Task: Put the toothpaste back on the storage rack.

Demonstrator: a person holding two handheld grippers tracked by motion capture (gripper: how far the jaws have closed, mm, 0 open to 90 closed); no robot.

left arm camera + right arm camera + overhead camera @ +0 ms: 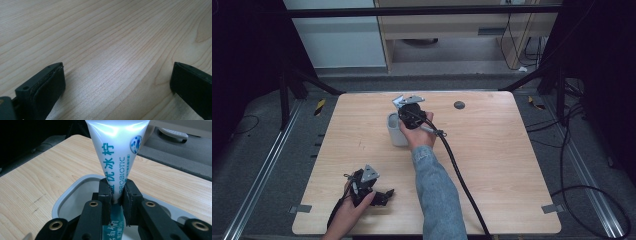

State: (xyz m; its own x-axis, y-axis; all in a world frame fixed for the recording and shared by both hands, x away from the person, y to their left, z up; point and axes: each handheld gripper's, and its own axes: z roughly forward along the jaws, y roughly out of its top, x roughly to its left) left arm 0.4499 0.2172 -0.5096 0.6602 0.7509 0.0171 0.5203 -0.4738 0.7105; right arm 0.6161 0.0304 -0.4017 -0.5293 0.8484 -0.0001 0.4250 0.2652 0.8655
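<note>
White tube point(117, 152) pinched upright in right gripper point(117, 200) fingers over grey cup point(75, 190), probably for lowering inside | cup at worktop point(492, 165) centre, toward 12 o'clock | left gripper point(117, 85) fingers spread, idle at 7 o'clock

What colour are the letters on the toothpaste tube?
Teal blue, printed on the white tube that the right gripper holds over the grey cup. The right gripper view shows it best.

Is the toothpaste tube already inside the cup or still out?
Partly in: the toothpaste tube, clamped in the right hand-held gripper, stands upright with its lower end below the cup's rim.
</note>
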